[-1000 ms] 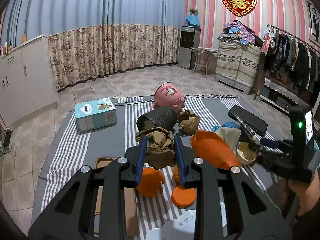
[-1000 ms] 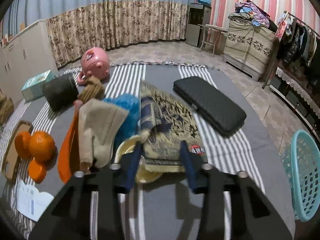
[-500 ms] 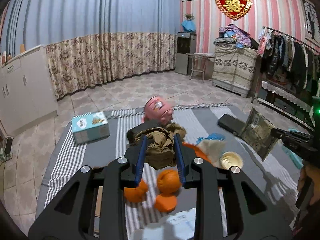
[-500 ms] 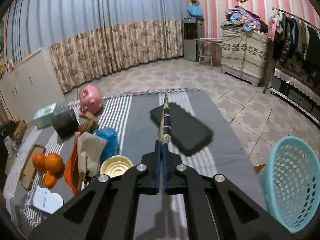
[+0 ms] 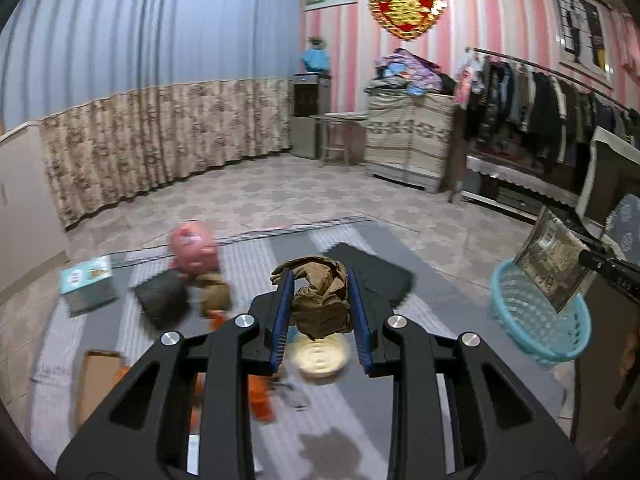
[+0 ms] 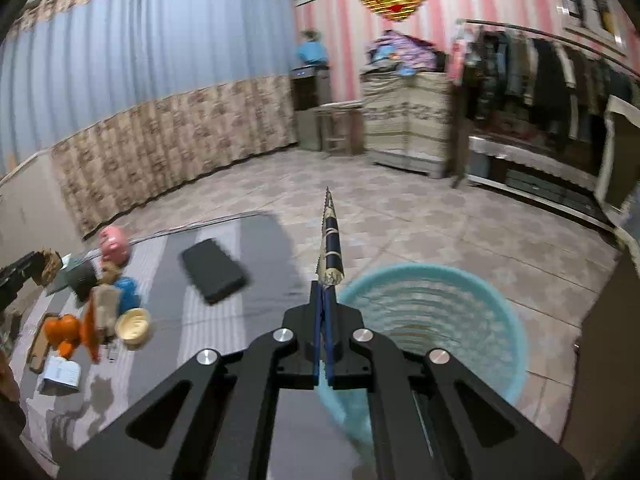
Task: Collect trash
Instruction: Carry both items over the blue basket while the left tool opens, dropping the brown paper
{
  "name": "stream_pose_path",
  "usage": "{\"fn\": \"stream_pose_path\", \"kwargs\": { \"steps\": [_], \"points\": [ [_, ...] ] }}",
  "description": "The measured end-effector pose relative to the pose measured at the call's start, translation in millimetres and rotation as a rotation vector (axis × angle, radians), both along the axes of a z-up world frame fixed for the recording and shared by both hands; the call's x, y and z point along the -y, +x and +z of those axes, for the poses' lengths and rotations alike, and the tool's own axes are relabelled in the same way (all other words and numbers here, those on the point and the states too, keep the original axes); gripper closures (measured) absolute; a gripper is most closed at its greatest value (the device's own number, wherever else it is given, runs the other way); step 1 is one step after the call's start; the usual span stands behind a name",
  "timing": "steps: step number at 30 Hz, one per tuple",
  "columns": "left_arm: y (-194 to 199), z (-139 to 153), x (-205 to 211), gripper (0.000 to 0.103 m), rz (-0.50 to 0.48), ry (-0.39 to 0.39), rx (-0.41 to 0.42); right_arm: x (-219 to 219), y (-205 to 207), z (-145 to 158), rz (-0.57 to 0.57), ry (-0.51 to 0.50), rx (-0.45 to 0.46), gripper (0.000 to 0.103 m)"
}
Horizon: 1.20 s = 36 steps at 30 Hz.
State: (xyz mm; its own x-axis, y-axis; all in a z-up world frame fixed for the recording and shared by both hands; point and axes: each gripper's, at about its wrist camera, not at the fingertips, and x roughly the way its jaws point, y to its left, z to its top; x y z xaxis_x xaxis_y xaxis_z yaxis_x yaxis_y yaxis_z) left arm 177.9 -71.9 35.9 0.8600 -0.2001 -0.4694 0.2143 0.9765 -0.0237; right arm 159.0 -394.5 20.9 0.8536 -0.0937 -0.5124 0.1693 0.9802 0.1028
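My left gripper (image 5: 320, 312) is shut on a crumpled brown paper wad (image 5: 320, 300) and holds it above the striped mat (image 5: 432, 292). My right gripper (image 6: 323, 320) is shut on a flat patterned foil wrapper (image 6: 331, 240), seen edge-on, right over the near rim of the light blue plastic basket (image 6: 436, 304). In the left wrist view the same wrapper (image 5: 552, 260) hangs over the basket (image 5: 536, 320) at the right.
On the mat lie a pink piggy bank (image 6: 114, 242), a black case (image 6: 214, 270), a yellow bowl (image 6: 134, 326), oranges (image 6: 62, 330), a blue bag (image 6: 128, 298) and a tissue box (image 5: 86, 284). A clothes rack (image 5: 552, 108) stands at the right.
Both grippers have swung right, away from the cluttered side of the mat. The right gripper with the wrapper has come over the basket. The left still carries the paper wad.
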Motion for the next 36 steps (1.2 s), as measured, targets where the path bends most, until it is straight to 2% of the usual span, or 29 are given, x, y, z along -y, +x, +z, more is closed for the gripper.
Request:
{"fn": "stream_pose_path", "kwargs": {
  "steps": [8,12,21,26,32,33,34,35,36],
  "points": [
    [1.3,-19.5,99.4,0.077,-0.143,-0.015,-0.027,77.0,-22.5,-21.5,-0.111,0.061,0.000,0.101],
    [3.9,-30.8,142.6,0.077,-0.211,-0.017,-0.042,99.6,-20.1,-37.7,-0.120,0.116,-0.009,0.101],
    [32.2,-63.5,223.8,0.077,-0.319,-0.029,-0.103,106.5,7.3,-61.0,-0.089,0.156,-0.039,0.101],
    [52.6,-80.2,271.5,0.077,-0.363,0.032,-0.116,115.7,15.4,-71.7,-0.119,0.154,-0.070,0.101],
    [69.5,-88.6,298.3,0.074,-0.404,0.035,-0.145,127.2,13.1,-76.1,-0.159,0.171,-0.080,0.101],
    [71.9,-90.2,301.4,0.073,-0.404,0.042,-0.148,128.7,13.5,-76.9,-0.162,0.170,-0.083,0.101],
    [73.6,-91.2,303.7,0.064,-0.401,0.049,-0.152,128.6,12.8,-77.7,-0.166,0.170,-0.086,0.101],
    [75.5,-92.5,304.0,0.049,-0.399,0.052,-0.155,129.0,13.4,-77.9,-0.166,0.172,-0.087,0.101],
    [76.3,-91.8,302.1,0.043,-0.388,0.048,-0.156,129.3,13.9,-78.1,-0.165,0.175,-0.088,0.101]
  ]
}}
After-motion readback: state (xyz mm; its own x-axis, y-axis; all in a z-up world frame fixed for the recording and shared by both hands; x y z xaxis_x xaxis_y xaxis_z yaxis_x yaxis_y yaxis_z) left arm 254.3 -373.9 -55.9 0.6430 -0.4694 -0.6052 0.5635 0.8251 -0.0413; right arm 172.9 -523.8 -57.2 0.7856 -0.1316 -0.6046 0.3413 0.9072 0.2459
